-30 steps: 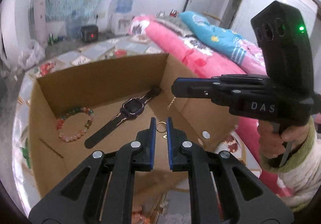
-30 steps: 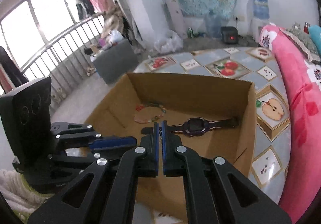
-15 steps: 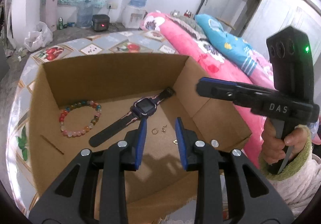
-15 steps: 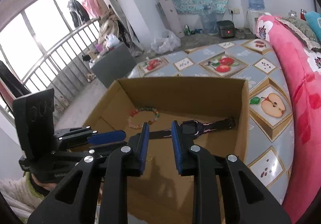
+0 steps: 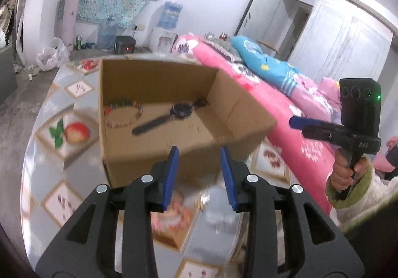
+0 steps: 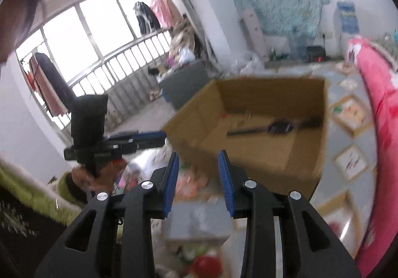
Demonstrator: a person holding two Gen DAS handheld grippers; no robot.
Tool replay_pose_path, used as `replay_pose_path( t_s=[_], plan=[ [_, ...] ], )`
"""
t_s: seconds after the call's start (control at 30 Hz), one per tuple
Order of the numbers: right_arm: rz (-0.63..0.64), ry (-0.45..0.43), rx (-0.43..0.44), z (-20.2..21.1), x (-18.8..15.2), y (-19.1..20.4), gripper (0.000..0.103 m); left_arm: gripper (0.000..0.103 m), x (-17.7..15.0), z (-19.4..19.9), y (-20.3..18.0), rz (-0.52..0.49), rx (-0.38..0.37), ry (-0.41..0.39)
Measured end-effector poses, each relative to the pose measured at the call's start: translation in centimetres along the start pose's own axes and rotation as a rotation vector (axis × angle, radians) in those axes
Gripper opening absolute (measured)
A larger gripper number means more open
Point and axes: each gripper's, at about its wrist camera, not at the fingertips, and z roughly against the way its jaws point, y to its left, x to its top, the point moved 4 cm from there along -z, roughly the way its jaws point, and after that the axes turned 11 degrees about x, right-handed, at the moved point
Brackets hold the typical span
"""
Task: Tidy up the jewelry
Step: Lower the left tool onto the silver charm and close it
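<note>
The watch point(image 5: 179, 110) lay on the floor of the cardboard box point(image 5: 149, 79) toward its far right corner, with the bead bracelet point(image 5: 122, 113) to its left near the far wall, both blurred. The box sat on the fruit-patterned table point(image 5: 67, 133). Your left gripper point(image 5: 199, 173) was held near the box's front wall, jaws wide apart and holding nothing. Your right gripper point(image 6: 199, 176) likewise gaped empty, just short of the box.
</note>
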Motion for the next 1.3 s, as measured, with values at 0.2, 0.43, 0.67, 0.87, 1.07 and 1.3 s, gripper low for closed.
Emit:
replay_pose_path(
  t_s=[0.2,0.43,0.67,0.87,1.07,1.3],
  plan=[
    [-0.136,0.103,-0.083,-4.3,-4.8,-2.3,0.033,0.033,-4.6,-2.8,-1.8,-0.037,0.012,0.117],
    [-0.242,0.117,-0.095,-6.4,-6.8,-4.4,0.033,0.029,-7.9,-7.4,-4.4,-0.203,0.166,0.192],
    [-0.265,0.104,-0.100,-6.5,-7.1,-5.4,0.033,0.016,-8.1,-9.2,-5.8,-0.273,0.191,0.202],
    [-0.276,0.101,-0.091,-6.5,-7.2,-5.8,0.033,0.007,-8.4,-9.5,-6.3,-0.323,0.218,0.205],
    [-0.282,0.102,-0.085,-6.4,-7.2,-6.1,0.033,0.003,-8.4,-9.6,-7.2,-0.375,0.236,0.212],
    [-0.285,0.093,-0.092,-6.2,-7.1,-5.8,0.033,0.001,-8.5,-8.8,-8.1,-0.372,0.197,0.204]
  ],
)
